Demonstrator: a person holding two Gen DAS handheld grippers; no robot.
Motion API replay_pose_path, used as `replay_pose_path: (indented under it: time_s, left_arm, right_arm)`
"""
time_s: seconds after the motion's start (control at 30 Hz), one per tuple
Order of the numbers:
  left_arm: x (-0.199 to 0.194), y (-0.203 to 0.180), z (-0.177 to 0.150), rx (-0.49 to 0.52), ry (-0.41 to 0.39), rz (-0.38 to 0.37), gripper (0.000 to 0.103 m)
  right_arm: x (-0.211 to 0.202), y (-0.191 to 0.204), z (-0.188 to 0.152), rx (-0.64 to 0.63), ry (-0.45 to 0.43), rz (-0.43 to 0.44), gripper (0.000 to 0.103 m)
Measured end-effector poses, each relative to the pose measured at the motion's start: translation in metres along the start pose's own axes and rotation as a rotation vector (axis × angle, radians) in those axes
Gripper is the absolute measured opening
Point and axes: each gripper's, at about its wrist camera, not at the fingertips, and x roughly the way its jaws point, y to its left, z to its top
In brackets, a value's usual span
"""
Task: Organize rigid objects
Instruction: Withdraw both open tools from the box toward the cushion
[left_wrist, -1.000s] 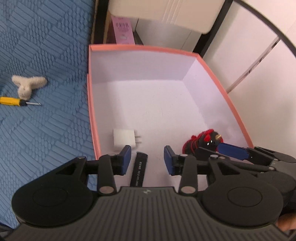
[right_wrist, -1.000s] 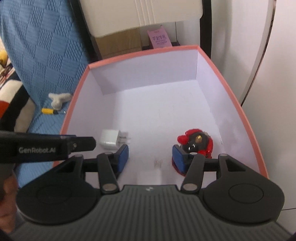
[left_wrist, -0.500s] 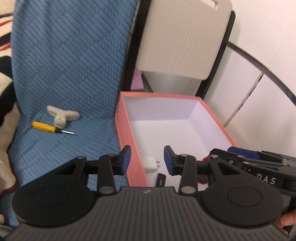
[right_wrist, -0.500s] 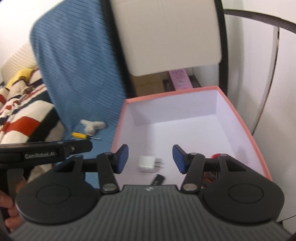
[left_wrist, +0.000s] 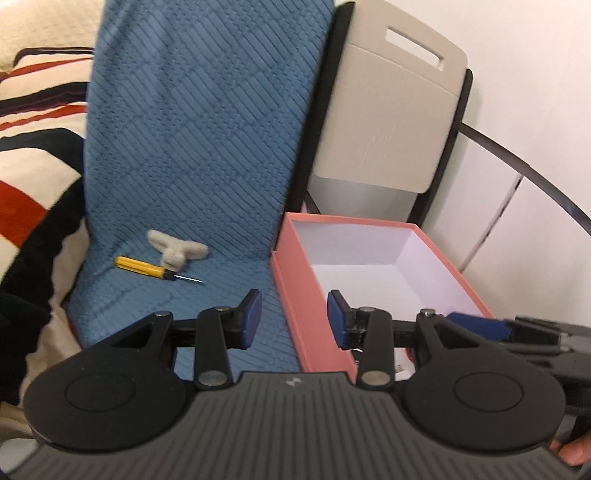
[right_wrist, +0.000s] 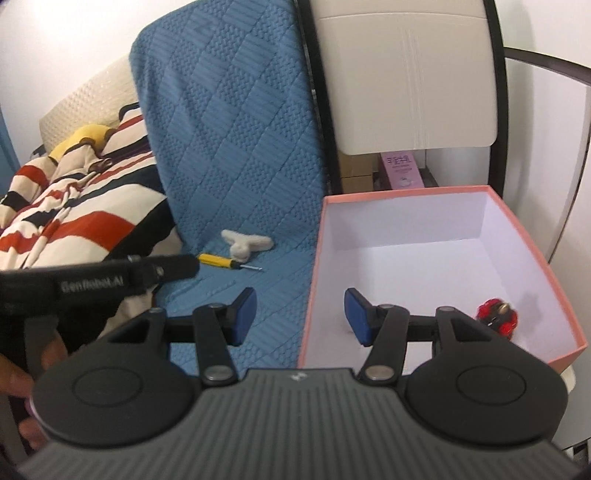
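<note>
A pink box (left_wrist: 295, 295) with a white inside (right_wrist: 436, 266) stands to the right of a blue quilted mat (left_wrist: 184, 166). A red and black toy (right_wrist: 496, 317) lies in the box's near right corner. A yellow screwdriver (left_wrist: 147, 267) and a white fluffy piece (left_wrist: 175, 251) lie on the mat; both also show in the right wrist view, the screwdriver (right_wrist: 218, 260) and the fluffy piece (right_wrist: 245, 243). My left gripper (left_wrist: 291, 317) is open and empty above the box's left wall. My right gripper (right_wrist: 299, 315) is open and empty, also above that wall.
A striped blanket (right_wrist: 74, 218) lies left of the mat. A beige folding chair back (left_wrist: 388, 110) stands behind the box. A pink carton (right_wrist: 400, 171) sits behind the box under the chair. A white wall (left_wrist: 517, 203) is on the right.
Both grippers have drawn back and up out of the box and shifted left. The white charger and black item in the box are now hidden behind the grippers.
</note>
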Motion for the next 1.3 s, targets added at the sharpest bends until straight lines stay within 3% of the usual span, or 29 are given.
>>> replay_pose_path:
  time_s: [0.23, 0.73, 0.97, 1.2, 1.3]
  left_arm:
    - [-0.015, 0.022, -0.015, -0.018, -0.034, 0.035, 0.045]
    - [-0.022, 0.057, -0.045, -0.071, -0.029, 0.07, 0.045]
    - [-0.012, 0.072, -0.039, -0.026, -0.015, 0.099, 0.045]
    - [0.016, 0.107, -0.023, -0.079, 0.019, 0.092, 0.045]
    - [0.036, 0.12, -0.014, -0.088, 0.046, 0.1, 0.053]
  right_arm:
    - [0.01, 0.023, -0.017, -0.04, 0.019, 0.045, 0.056]
    - [0.023, 0.058, -0.046, -0.077, 0.038, 0.069, 0.056]
    - [0.043, 0.066, -0.046, -0.079, 0.072, 0.086, 0.056]
    - [0.074, 0.077, -0.029, -0.116, 0.089, 0.104, 0.056]
    - [0.092, 0.079, -0.021, -0.131, 0.099, 0.098, 0.056]
